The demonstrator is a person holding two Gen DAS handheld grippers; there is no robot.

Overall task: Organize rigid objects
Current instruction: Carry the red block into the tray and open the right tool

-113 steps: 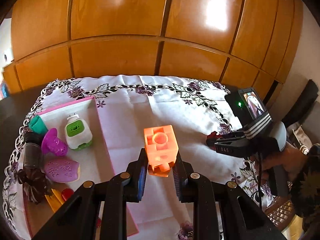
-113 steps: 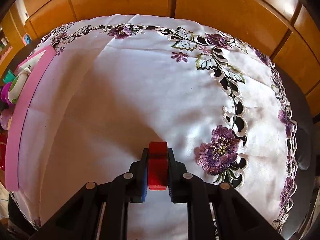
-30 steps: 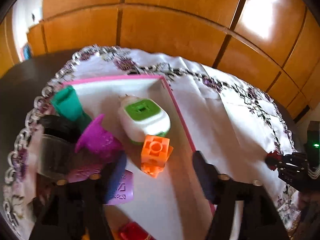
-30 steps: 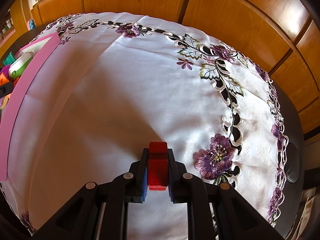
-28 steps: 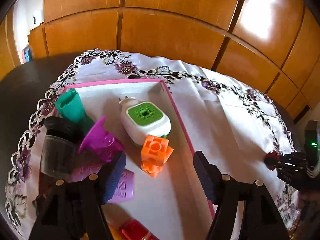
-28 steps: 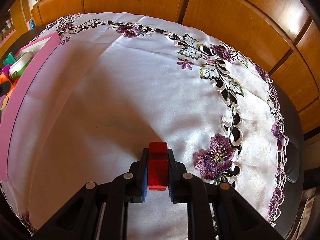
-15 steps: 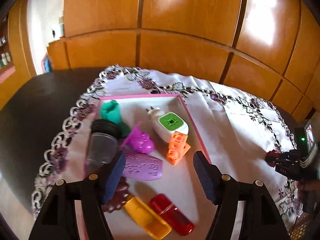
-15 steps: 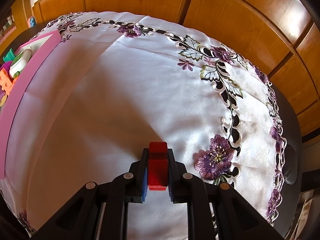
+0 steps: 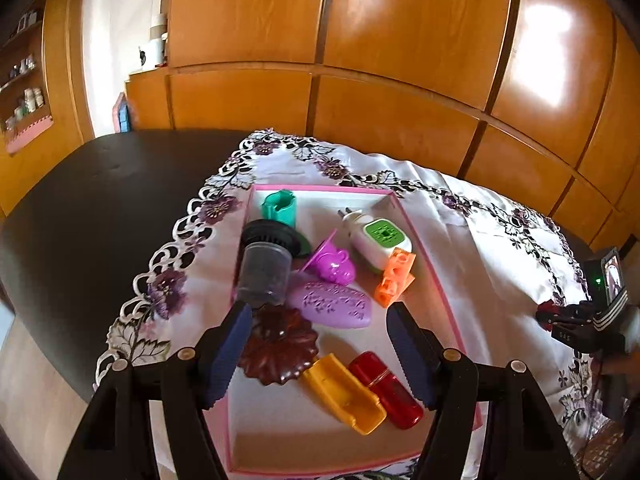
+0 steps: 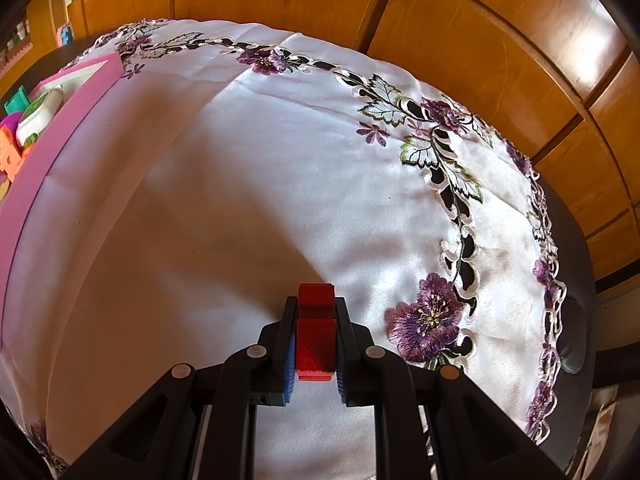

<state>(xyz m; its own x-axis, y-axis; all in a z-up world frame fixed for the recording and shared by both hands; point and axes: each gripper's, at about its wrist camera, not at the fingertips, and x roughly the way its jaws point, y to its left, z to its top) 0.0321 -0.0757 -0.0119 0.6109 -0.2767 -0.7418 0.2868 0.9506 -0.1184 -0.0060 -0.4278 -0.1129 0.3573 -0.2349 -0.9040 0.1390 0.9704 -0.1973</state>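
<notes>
The left hand-held gripper (image 9: 320, 344) hangs wide and empty above the pink tray (image 9: 448, 312), where the orange block (image 9: 394, 276) lies among gathered toys, while the right hand-held gripper (image 10: 315, 344) clamps a red block (image 10: 315, 336) over the tablecloth (image 10: 240, 184), probably tray-bound.

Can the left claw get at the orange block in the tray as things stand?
Probably yes. The left claw is open and empty above the pink tray; the orange block lies uncovered, though close to the tray wall and the green-and-white plug device.
</notes>
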